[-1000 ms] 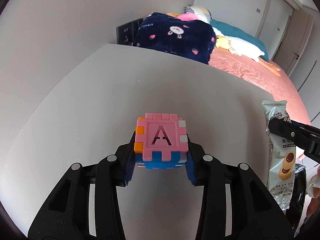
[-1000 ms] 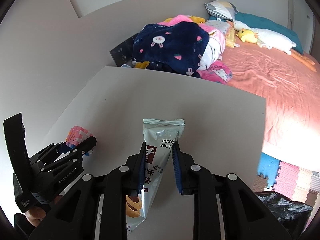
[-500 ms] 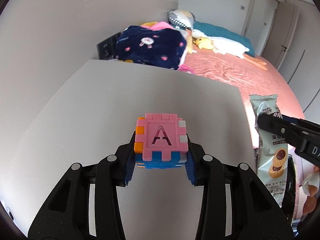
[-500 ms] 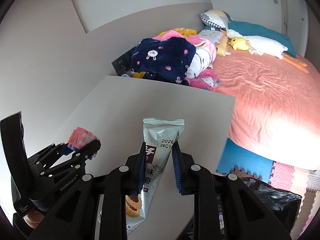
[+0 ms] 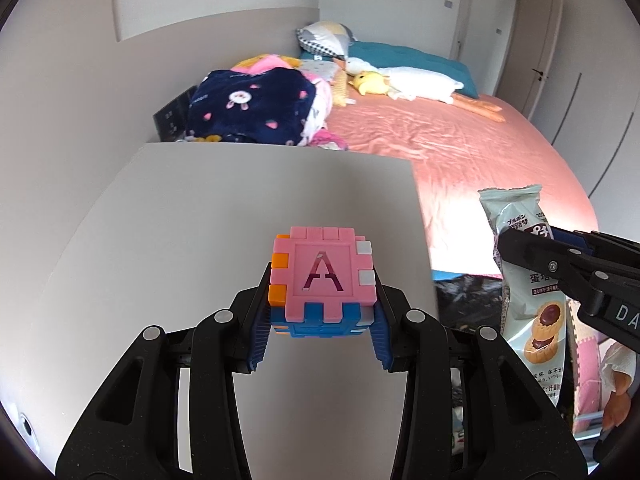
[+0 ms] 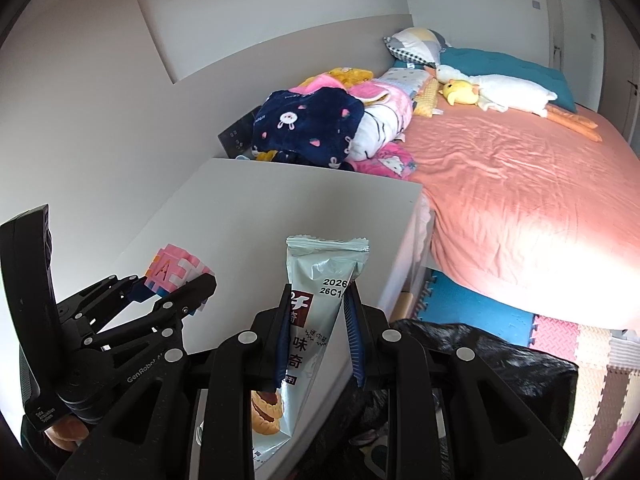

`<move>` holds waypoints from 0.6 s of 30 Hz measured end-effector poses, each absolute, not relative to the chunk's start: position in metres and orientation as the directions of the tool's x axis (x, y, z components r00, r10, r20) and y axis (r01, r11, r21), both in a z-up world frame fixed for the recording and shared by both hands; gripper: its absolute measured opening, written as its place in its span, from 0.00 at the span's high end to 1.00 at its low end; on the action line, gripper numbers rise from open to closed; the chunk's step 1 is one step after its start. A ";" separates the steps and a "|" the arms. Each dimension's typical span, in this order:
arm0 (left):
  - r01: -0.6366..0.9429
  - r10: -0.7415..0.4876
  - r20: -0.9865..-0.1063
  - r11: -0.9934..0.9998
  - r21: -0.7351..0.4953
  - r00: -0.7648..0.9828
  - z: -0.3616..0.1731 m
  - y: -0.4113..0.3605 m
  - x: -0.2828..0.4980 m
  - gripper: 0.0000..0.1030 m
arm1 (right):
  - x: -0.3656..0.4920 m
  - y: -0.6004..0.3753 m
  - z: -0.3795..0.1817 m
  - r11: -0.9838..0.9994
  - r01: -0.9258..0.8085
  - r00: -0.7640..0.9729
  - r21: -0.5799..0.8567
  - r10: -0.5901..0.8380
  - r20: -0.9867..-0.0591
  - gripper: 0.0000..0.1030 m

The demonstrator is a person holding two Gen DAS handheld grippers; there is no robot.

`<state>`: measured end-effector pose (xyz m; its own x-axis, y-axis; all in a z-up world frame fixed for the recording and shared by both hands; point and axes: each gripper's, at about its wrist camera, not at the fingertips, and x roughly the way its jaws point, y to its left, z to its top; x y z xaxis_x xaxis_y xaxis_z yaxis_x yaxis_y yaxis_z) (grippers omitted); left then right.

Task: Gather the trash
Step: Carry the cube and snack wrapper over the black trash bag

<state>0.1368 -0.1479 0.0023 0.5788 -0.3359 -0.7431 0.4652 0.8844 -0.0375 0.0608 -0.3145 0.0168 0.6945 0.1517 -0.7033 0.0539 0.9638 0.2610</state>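
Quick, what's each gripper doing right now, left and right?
Left gripper: shut on the pink letter cube.
Right gripper: shut on the snack wrapper.

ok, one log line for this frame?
left gripper: shut on cube | right gripper: shut on wrapper | both above table edge | black bag below right

A flat pale grey tabletop (image 5: 208, 216) stands beside a bed with a salmon-pink sheet (image 6: 520, 184). On the bed lie a navy fleece blanket with bunny prints (image 6: 312, 128), 1 white plush goose (image 6: 508, 90) and a teal pillow (image 5: 420, 64). Foam puzzle mats (image 6: 580, 344) cover the floor.
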 end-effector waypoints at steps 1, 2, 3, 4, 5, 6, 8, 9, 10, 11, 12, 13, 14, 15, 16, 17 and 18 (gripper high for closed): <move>0.469 -0.338 -0.744 0.882 -0.036 0.577 0.003 -0.151 0.134 0.60 | 0.059 -0.316 0.017 0.964 0.055 0.695 0.261 0.151 -0.703 0.75; 0.472 -0.337 -0.745 0.881 -0.033 0.576 0.004 -0.153 0.130 0.60 | 0.055 -0.318 0.018 0.964 0.056 0.696 0.262 0.150 -0.702 0.75; 0.476 -0.338 -0.746 0.879 -0.031 0.575 0.004 -0.155 0.127 0.60 | 0.052 -0.320 0.018 0.963 0.057 0.697 0.262 0.149 -0.702 0.75; 0.481 -0.339 -0.747 0.876 -0.030 0.572 0.004 -0.158 0.124 0.60 | 0.049 -0.322 0.018 0.963 0.059 0.697 0.262 0.149 -0.701 0.75; 0.485 -0.340 -0.748 0.874 -0.028 0.571 0.005 -0.160 0.121 0.60 | 0.046 -0.324 0.019 0.963 0.060 0.697 0.263 0.148 -0.701 0.75; 0.489 -0.341 -0.748 0.872 -0.025 0.570 0.005 -0.163 0.118 0.60 | 0.042 -0.326 0.019 0.963 0.062 0.698 0.264 0.147 -0.701 0.75; 0.496 -0.345 -0.748 0.868 -0.025 0.566 0.005 -0.165 0.114 0.60 | 0.037 -0.328 0.020 0.962 0.063 0.699 0.264 0.146 -0.700 0.75; 0.500 -0.347 -0.749 0.866 -0.025 0.564 0.006 -0.167 0.111 0.60 | 0.035 -0.330 0.021 0.962 0.064 0.699 0.264 0.146 -0.700 0.75; 0.502 -0.348 -0.749 0.865 -0.024 0.563 0.006 -0.168 0.109 0.60 | 0.031 -0.331 0.021 0.962 0.064 0.699 0.265 0.146 -0.700 0.75; 0.506 -0.351 -0.750 0.862 -0.026 0.560 0.007 -0.170 0.106 0.60 | 0.028 -0.332 0.021 0.962 0.065 0.701 0.265 0.146 -0.699 0.75; 0.508 -0.354 -0.751 0.861 -0.028 0.558 0.007 -0.171 0.103 0.60 | 0.025 -0.334 0.022 0.962 0.065 0.702 0.266 0.145 -0.697 0.75; 0.512 -0.356 -0.752 0.859 -0.029 0.555 0.008 -0.173 0.100 0.60 | 0.022 -0.335 0.022 0.961 0.066 0.703 0.268 0.146 -0.696 0.75; 0.516 -0.359 -0.752 0.856 -0.029 0.553 0.008 -0.175 0.098 0.60 | 0.019 -0.336 0.023 0.961 0.067 0.705 0.269 0.145 -0.695 0.75; 0.520 -0.361 -0.753 0.854 -0.030 0.550 0.008 -0.176 0.096 0.60 | 0.017 -0.337 0.023 0.961 0.068 0.705 0.270 0.145 -0.694 0.75; 0.524 -0.364 -0.754 0.851 -0.030 0.547 0.008 -0.178 0.094 0.60 | 0.013 -0.339 0.024 0.961 0.069 0.706 0.269 0.144 -0.693 0.75; 0.527 -0.367 -0.753 0.849 -0.031 0.546 0.008 -0.180 0.091 0.60 | 0.010 -0.341 0.024 0.961 0.070 0.708 0.269 0.142 -0.692 0.75; 0.530 -0.370 -0.753 0.847 -0.033 0.544 0.008 -0.181 0.089 0.60 | 0.008 -0.342 0.024 0.960 0.072 0.708 0.269 0.141 -0.692 0.75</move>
